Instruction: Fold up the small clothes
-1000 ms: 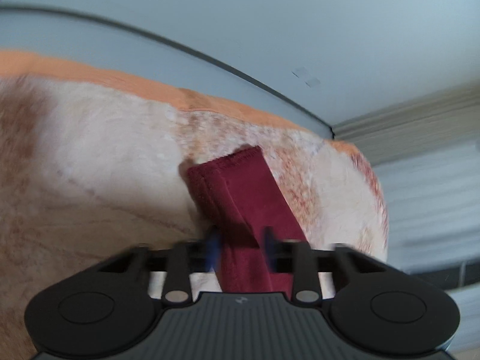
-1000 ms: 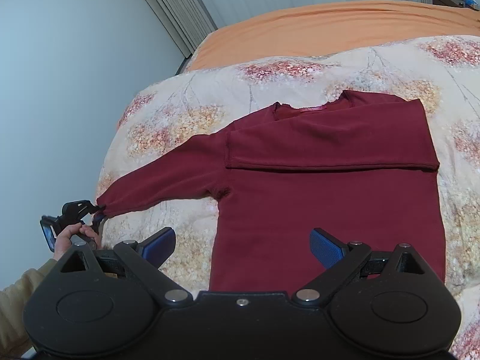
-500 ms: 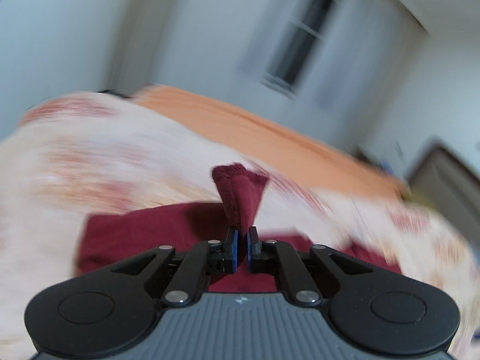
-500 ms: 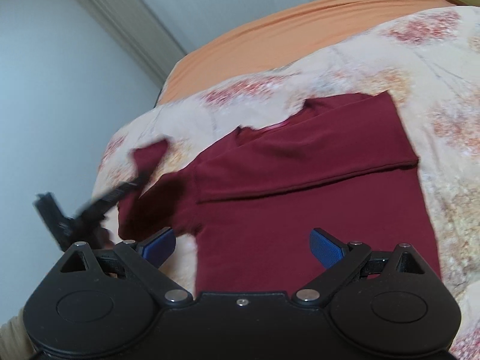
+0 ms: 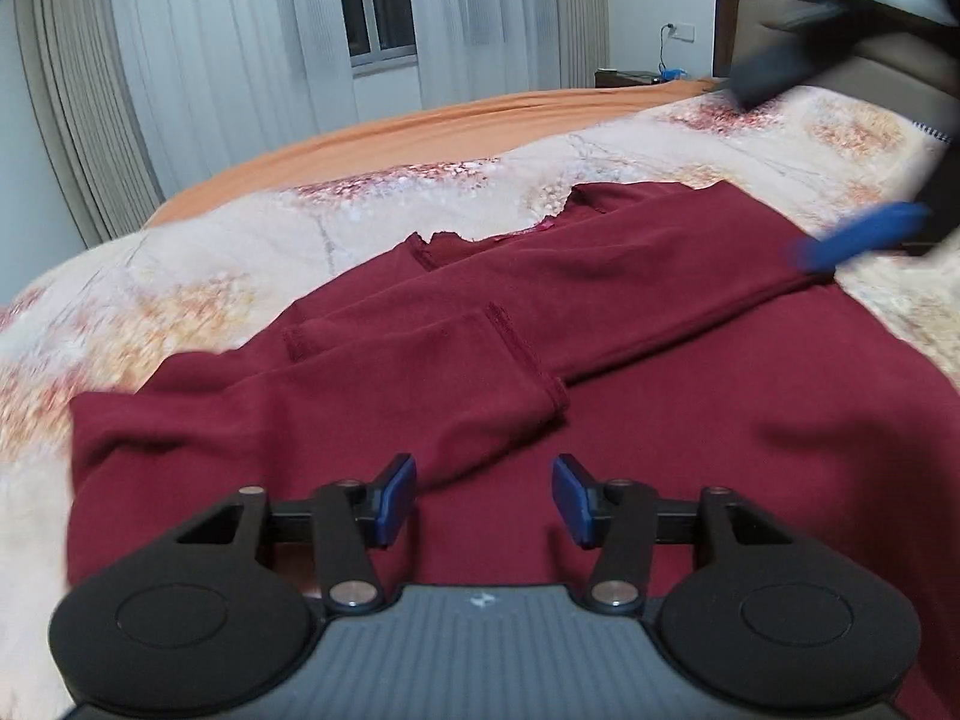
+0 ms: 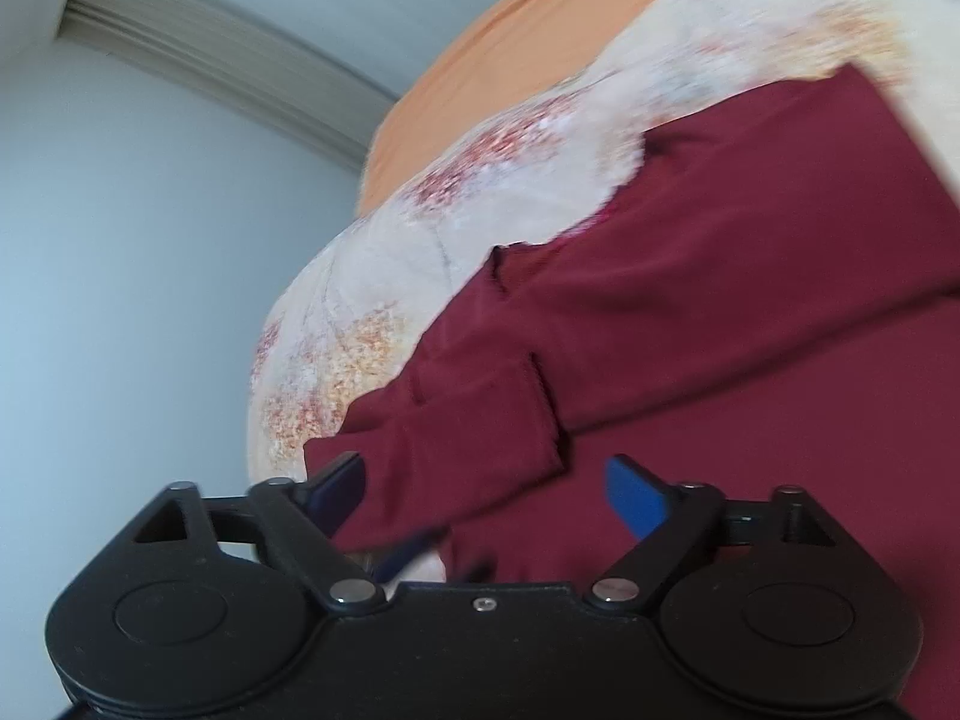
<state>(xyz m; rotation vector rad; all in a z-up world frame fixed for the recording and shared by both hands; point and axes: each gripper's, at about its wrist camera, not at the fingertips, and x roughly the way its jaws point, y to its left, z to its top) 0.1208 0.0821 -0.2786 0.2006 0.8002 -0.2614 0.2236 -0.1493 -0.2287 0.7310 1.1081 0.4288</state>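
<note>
A dark red sweater [image 5: 690, 420] lies flat on the floral bed cover [image 5: 180, 276]. Both sleeves are folded across its chest; the near sleeve's cuff [image 5: 522, 354] rests on the body. My left gripper [image 5: 483, 501] is open and empty, just above the sweater in front of that cuff. My right gripper [image 6: 483, 489] is open and empty, hovering over the same sleeve [image 6: 456, 444]. In the left wrist view the right gripper's blue pad [image 5: 858, 237] shows at the right, blurred, near the sweater's right edge.
An orange sheet [image 5: 420, 126] covers the bed's far side. White curtains and a window [image 5: 378, 6] stand behind. A dark headboard [image 5: 780, 18] and a nightstand [image 5: 630, 77] are at the far right. A pale wall [image 6: 150, 240] lies left of the bed.
My left gripper carried the left sleeve cuff over the sweater's chest, laid it down and opened. My right gripper swung toward the sweater's left side, staying open.
</note>
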